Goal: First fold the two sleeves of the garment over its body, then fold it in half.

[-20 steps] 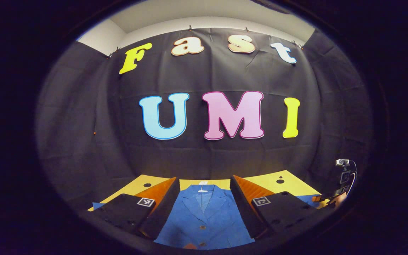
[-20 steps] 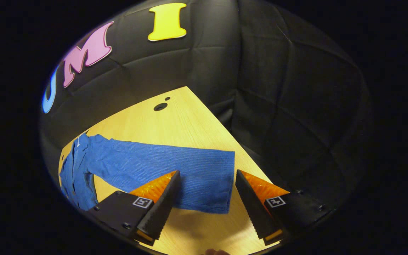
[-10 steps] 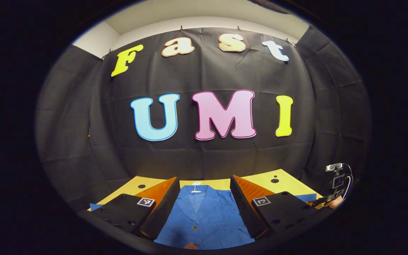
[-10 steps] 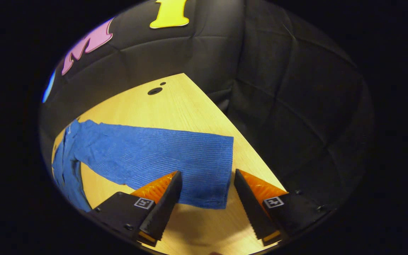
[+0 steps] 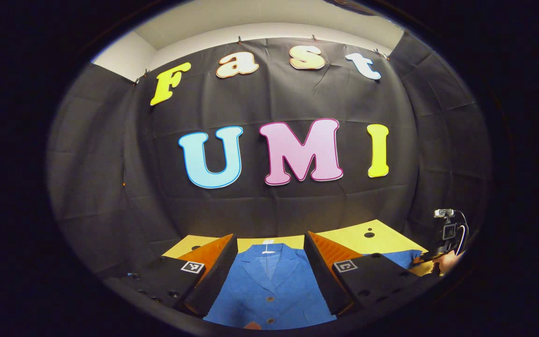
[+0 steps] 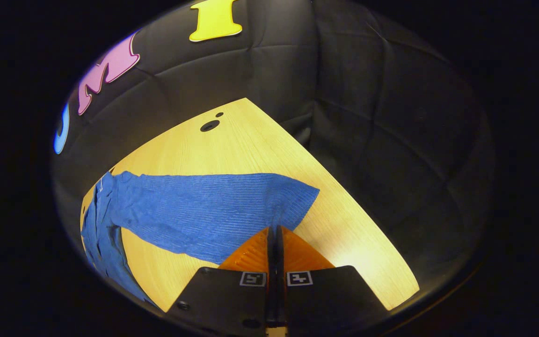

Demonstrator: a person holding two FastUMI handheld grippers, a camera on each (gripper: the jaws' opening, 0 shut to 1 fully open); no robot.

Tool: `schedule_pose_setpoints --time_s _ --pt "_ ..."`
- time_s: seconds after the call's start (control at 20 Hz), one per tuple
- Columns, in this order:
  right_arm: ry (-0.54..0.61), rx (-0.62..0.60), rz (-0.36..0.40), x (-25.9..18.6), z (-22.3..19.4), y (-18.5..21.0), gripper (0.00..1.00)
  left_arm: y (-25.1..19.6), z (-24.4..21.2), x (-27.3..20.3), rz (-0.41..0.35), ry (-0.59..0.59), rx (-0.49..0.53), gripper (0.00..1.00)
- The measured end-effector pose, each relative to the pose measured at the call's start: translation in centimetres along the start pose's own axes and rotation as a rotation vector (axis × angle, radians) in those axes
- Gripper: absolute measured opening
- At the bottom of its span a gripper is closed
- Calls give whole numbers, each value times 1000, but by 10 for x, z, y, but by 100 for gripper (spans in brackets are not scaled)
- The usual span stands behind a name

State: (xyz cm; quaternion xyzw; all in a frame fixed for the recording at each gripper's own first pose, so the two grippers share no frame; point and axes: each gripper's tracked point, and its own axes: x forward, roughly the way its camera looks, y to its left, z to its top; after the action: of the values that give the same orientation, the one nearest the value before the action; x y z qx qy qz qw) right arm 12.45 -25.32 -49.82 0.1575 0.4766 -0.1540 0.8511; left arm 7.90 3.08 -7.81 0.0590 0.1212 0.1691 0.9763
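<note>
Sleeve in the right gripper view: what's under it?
The sleeve lies stretched across the bare wooden table. The right gripper is closed on its cuff end; whether anything sits beneath the cloth is hidden.

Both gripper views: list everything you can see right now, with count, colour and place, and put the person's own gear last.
Garment: one, blue, buttoned front with collar, flat on the table between the left gripper's fingers.
Sleeve: one, blue, stretched across the table in the right gripper view, its cuff end pinched.
Table: one, light wood, under the garment, with two dark holes near its far edge.
Booth wall: black cloth, behind and beside the table.
Left hand-held gripper: one, fingers apart over the garment's body.
Right hand-held gripper: one, fingers closed together on the sleeve's cuff edge; it is also seen far right in the left gripper view.
</note>
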Motion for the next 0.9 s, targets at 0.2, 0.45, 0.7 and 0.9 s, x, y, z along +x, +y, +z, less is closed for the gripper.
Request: schedule_pose_setpoints --time_s 0.2,0.45,0.7,0.9 --pt "-10 -52 11 -6 -4 4 2 10 -6 -8 14 11 -4 82" --pt "-58 -49 22 -31 5 9 2 9 -4 -14 -13 -7 0 82" --pt "-146 -51 55 -76 17 31 2 10 1 -22 -50 -36 -12 83" --pt "-217 -63 67 -120 20 58 2 25 -5 -27 -71 -42 -22 82"
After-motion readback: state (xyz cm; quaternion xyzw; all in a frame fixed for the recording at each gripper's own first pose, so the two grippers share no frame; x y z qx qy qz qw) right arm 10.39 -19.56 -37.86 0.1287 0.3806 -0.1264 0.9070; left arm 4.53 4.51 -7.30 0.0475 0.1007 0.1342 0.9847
